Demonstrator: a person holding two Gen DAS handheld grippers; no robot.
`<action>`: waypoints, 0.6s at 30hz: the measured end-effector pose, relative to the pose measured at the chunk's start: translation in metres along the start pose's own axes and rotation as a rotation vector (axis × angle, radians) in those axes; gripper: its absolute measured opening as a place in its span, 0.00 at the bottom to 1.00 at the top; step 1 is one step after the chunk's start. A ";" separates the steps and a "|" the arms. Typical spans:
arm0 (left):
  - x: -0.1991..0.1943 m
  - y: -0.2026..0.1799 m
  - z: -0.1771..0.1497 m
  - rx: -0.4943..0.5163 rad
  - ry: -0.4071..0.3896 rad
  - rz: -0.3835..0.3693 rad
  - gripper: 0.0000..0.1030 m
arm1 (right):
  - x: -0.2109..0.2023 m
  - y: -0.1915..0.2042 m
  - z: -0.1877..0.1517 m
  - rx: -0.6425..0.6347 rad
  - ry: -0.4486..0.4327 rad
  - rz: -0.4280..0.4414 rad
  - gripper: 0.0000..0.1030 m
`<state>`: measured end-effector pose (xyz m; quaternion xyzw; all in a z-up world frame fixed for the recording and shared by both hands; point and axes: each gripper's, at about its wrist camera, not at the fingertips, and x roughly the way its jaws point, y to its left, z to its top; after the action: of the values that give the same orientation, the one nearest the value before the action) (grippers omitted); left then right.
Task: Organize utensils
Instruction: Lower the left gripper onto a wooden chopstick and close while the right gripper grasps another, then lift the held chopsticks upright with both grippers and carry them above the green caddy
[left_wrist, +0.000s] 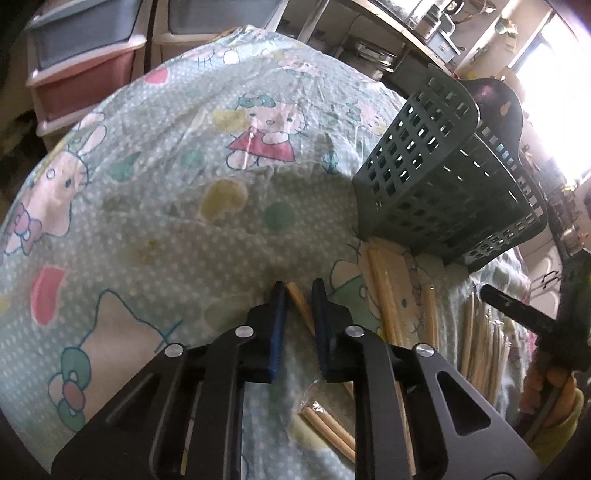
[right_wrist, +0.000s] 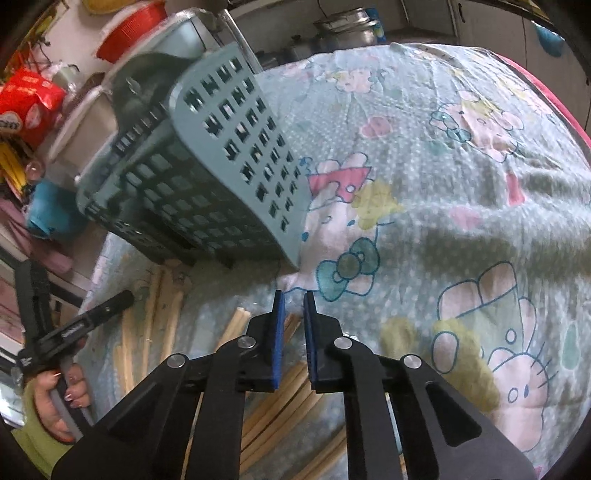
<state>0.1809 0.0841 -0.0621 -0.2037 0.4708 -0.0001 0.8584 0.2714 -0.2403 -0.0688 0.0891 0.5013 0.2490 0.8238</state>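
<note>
Hovering my left gripper (left_wrist: 299, 291) and right gripper (right_wrist: 293, 299), fingers apart — chopsticks (right_wrist: 273, 398) loose on table, basket (right_wrist: 207, 177) apparently unfilled.

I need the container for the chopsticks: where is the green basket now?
The green basket stands on the cartoon tablecloth, upper right in the left wrist view, upper left in the right wrist view, just beyond the loose chopsticks.

Basket (right_wrist: 207, 177) blocks far side; chopsticks (right_wrist: 280, 398) litter near cloth (right_wrist: 461, 206); beyond, seemingly bare.

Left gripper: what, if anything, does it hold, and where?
Nothing held yet. The left gripper is open, its fingers either side of one chopstick near its end.
</note>
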 end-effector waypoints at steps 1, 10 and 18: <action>-0.001 0.000 0.001 0.004 -0.005 -0.005 0.09 | -0.003 0.000 0.000 0.001 -0.010 0.012 0.09; -0.048 -0.024 0.013 0.084 -0.153 -0.060 0.06 | -0.046 0.014 -0.007 -0.041 -0.120 0.105 0.05; -0.110 -0.060 0.025 0.175 -0.315 -0.132 0.03 | -0.091 0.043 -0.009 -0.126 -0.234 0.163 0.04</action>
<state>0.1512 0.0592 0.0599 -0.1562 0.3146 -0.0655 0.9340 0.2158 -0.2499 0.0151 0.1061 0.3766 0.3341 0.8575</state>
